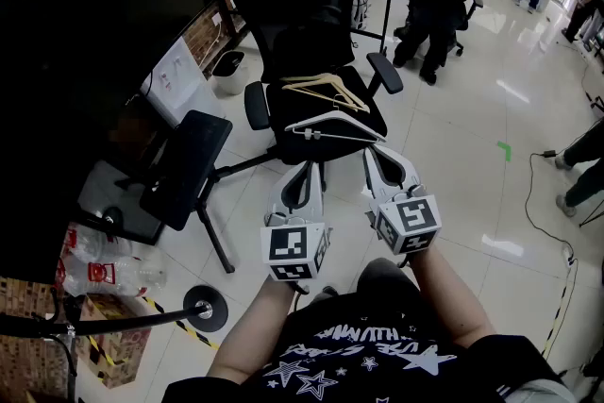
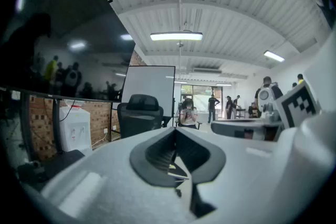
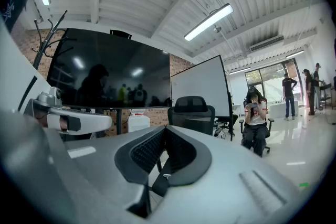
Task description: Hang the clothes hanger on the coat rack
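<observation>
Left tool (image 1: pixel 307 167) and right tool (image 1: pixel 376 151), head view: both are held level and side by side in front of the person, noses toward a black office chair (image 1: pixel 302 5). Neither carries anything. Two hangers lie flat on the chair seat, a wooden hanger (image 1: pixel 326 90) toward the backrest and a white hanger (image 1: pixel 335 125) at the front edge, just ahead of the tool tips but apart from them. The seat serves as a holding place within easy reach, and the white hanger is the nearer candidate. At lower left a black pole rises from a round base (image 1: pixel 206 308) on the tiled floor (image 1: pixel 472 109); this is judged to be the foot of the rack. The task is not yet started: no hanger is gripped.

Left gripper view: the two dark pads meet at the tip (image 2: pixel 176 131), so this tool is clenched on nothing. It looks level across the room, over the chair's backrest, toward a whiteboard (image 2: pixel 152 86) and a seated person (image 2: pixel 186 113). The hangers lie below its sight line and do not show.

Right gripper view: the pads are pressed together here as well (image 3: pixel 165 128), with nothing between them. The hooks of the coat rack (image 3: pixel 46 39) show at upper left, beside a large dark screen (image 3: pixel 115 71), well away from the chair. Judgement: a tool must be opened and lowered to a hanger before any carry to the rack.
</observation>
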`<state>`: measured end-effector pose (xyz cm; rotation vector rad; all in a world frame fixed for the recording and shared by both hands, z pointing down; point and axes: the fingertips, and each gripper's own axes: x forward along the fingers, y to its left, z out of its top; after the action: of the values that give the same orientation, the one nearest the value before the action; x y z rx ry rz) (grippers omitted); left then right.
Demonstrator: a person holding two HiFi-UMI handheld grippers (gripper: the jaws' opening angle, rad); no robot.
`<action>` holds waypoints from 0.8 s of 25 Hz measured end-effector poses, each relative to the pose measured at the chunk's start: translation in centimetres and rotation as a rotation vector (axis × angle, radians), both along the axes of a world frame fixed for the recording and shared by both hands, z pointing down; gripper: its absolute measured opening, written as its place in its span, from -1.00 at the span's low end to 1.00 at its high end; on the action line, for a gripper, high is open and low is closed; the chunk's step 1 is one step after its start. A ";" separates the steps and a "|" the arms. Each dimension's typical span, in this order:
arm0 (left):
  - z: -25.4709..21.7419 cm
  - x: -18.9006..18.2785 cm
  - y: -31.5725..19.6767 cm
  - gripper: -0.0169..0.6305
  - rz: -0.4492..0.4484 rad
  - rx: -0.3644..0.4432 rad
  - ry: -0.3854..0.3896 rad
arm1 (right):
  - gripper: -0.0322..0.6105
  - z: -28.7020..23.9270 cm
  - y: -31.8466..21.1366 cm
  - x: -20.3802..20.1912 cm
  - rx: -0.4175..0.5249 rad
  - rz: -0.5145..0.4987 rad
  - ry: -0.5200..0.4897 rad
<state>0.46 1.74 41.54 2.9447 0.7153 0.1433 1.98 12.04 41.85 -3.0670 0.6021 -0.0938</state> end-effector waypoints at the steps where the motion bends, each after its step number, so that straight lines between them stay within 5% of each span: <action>1: 0.1 0.4 -0.3 -0.93 -0.005 -0.005 -0.002 | -0.88 0.2 0.1 0.5 -0.001 0.002 -0.003; 9: 1.6 4.7 -2.2 -0.93 -0.058 0.000 -0.031 | -0.88 0.7 1.8 5.3 -0.010 0.008 -0.014; 20: 1.0 16.9 0.5 -0.93 -0.114 -0.027 0.010 | -0.88 4.3 5.4 19.9 0.014 -0.035 -0.033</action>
<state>17.40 2.20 42.59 2.9526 0.5448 0.1080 21.85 17.45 46.11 -3.0352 0.6520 -0.1399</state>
